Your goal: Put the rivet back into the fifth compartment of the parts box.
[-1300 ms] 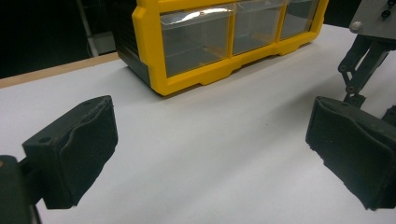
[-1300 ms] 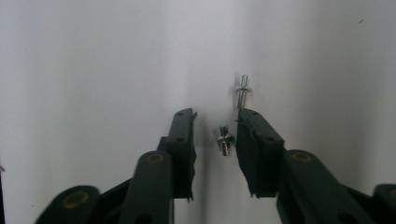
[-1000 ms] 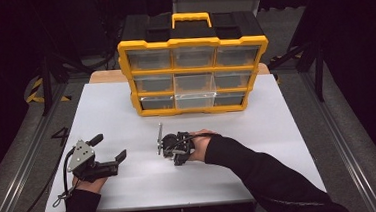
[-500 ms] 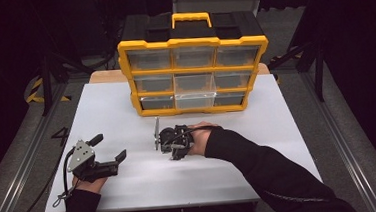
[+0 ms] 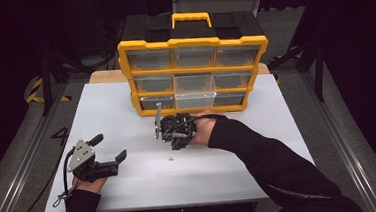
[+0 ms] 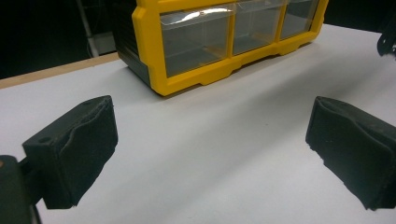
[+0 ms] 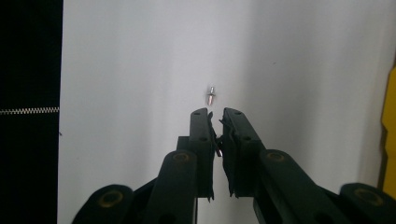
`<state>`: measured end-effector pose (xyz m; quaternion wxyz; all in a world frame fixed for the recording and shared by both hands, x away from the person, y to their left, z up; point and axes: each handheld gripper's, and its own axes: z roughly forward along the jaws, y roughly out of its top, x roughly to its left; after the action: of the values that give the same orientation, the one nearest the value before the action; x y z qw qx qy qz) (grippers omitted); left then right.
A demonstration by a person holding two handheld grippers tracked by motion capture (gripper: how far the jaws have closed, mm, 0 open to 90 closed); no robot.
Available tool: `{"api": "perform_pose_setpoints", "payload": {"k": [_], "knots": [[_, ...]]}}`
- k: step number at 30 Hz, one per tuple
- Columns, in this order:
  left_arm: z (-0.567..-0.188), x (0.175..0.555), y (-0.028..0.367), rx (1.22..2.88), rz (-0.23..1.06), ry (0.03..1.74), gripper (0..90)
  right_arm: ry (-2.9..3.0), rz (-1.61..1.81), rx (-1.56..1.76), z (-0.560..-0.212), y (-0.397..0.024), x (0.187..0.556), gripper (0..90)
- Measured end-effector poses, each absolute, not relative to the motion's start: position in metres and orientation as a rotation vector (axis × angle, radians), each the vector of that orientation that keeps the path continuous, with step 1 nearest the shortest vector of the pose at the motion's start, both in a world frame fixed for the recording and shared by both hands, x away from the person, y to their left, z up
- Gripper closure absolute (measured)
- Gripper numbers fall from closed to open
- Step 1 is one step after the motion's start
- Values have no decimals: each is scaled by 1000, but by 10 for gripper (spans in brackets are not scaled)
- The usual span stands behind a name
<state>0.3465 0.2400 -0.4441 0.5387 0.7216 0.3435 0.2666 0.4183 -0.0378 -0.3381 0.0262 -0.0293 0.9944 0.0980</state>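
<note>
On white table [image 5: 126, 108]: R hand-held gripper [image 7: 216, 114] closed, small screw [image 7: 211, 97] lying past tips; L hand-held gripper [image 6: 210, 140] wide open, empty.

Yellow-framed organiser [image 5: 194, 73] w/ black top, clear drawers; white table [image 5: 121, 108]; black grippers; silver screw [image 7: 211, 97]

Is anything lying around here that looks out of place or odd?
One thing: a tiny metal screw lies loose on the bare white table, in front of the yellow drawer cabinet, whose drawers are all shut. The right hand-held gripper hangs above it, jaws shut. Nothing looks spilled or damaged.
</note>
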Motion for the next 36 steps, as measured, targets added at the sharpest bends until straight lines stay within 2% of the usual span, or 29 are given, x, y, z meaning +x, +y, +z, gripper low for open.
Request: {"api": "perform_pose_setpoints", "payload": {"k": [36], "knots": [[-444,347,241,1715,631,824,31,2957,429,-25,-248,-55,444,822]]}}
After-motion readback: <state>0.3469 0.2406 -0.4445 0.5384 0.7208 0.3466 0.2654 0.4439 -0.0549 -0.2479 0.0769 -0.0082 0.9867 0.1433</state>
